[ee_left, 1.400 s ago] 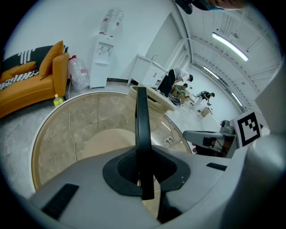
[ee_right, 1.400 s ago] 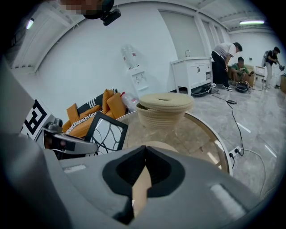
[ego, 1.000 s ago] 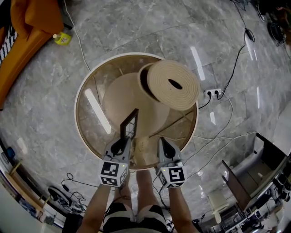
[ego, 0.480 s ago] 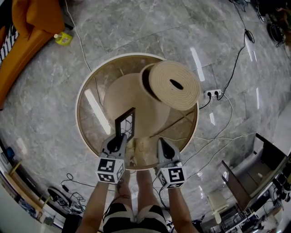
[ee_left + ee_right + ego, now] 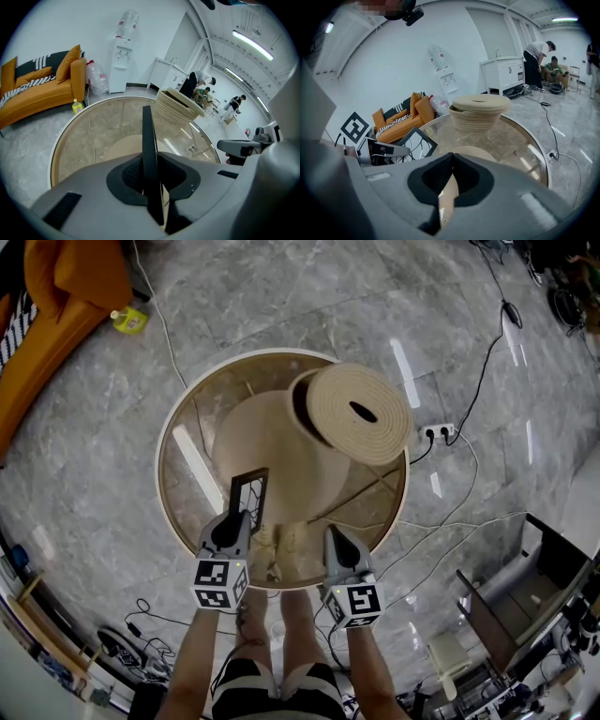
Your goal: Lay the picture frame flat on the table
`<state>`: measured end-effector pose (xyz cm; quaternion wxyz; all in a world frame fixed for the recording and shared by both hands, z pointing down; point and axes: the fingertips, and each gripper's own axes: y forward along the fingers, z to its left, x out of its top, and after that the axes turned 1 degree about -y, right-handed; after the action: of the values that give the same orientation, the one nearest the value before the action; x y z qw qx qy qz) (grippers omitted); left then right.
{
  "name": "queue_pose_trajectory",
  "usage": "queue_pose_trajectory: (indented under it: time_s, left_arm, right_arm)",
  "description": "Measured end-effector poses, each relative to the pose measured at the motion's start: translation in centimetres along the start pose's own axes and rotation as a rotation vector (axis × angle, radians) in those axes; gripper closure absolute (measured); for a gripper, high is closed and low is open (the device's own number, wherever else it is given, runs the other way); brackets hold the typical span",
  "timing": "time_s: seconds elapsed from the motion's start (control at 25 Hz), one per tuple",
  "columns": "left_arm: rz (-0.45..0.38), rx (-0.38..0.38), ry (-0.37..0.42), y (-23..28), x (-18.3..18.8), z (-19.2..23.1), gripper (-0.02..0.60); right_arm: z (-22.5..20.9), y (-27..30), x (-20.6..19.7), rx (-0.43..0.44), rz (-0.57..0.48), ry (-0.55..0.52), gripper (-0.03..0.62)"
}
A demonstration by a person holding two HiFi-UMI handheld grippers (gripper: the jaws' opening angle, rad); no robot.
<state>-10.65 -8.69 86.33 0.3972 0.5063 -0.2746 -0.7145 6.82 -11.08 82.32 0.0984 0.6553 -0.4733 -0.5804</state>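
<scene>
The black picture frame (image 5: 247, 495) stands tilted over the near left part of the round glass table (image 5: 178, 418). My left gripper (image 5: 234, 519) is shut on the frame's lower edge. In the left gripper view the frame (image 5: 149, 140) runs edge-on between the black pads (image 5: 129, 176). The right gripper view shows the frame's face (image 5: 415, 143), with a line pattern behind the glass. My right gripper (image 5: 335, 532) hovers over the table's near edge, shut with nothing in it (image 5: 451, 171).
A woven basket with a lid (image 5: 361, 413) stands at the table's far right. Through the glass shows a tan round base (image 5: 272, 442). An orange sofa (image 5: 56, 296), a yellow bottle (image 5: 129, 320), a power strip (image 5: 439, 430) and cables lie on the floor around.
My left gripper has shifted left and slightly toward me with the frame. The frame has turned from nearly edge-on to showing more of its face. The right gripper has stayed put.
</scene>
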Motion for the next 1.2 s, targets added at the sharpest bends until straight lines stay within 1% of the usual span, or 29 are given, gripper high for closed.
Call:
queue_pose_trajectory:
  time_s: [0.12, 0.24, 0.32, 0.44, 0.64, 0.84, 1.2]
  left_arm:
    - [0.005, 0.02, -0.006, -0.1, -0.3, 0.7, 0.497]
    - [0.008, 0.031, -0.006, -0.3, -0.7, 1.3, 0.451]
    - [0.013, 0.032, -0.02, -0.3, -1.0, 1.8, 0.42]
    - [0.022, 0.034, -0.046, -0.2, -1.5, 2.5, 0.396]
    - [0.023, 0.042, -0.073, -0.1, -1.9, 3.5, 0.371]
    - [0.011, 0.072, -0.072, -0.5, -2.2, 4.4, 0.345]
    - [-0.034, 0.089, -0.059, -1.6, -1.6, 5.3, 0.341]
  right_arm:
    - [0.3, -0.1, -0.3, 0.0, 0.003, -0.002, 0.595]
    - [0.7, -0.2, -0.6, 0.002, 0.006, -0.004, 0.595]
    - [0.9, -0.2, -0.7, 0.004, 0.006, -0.007, 0.595]
    - [1.2, -0.2, -0.7, 0.003, 0.002, -0.002, 0.595]
    - [1.4, -0.6, -1.0, 0.006, 0.008, -0.015, 0.595]
    - [1.7, -0.9, -1.1, 0.005, 0.005, -0.019, 0.595]
    - [2.1, -1.4, -0.9, 0.006, -0.006, -0.03, 0.595]
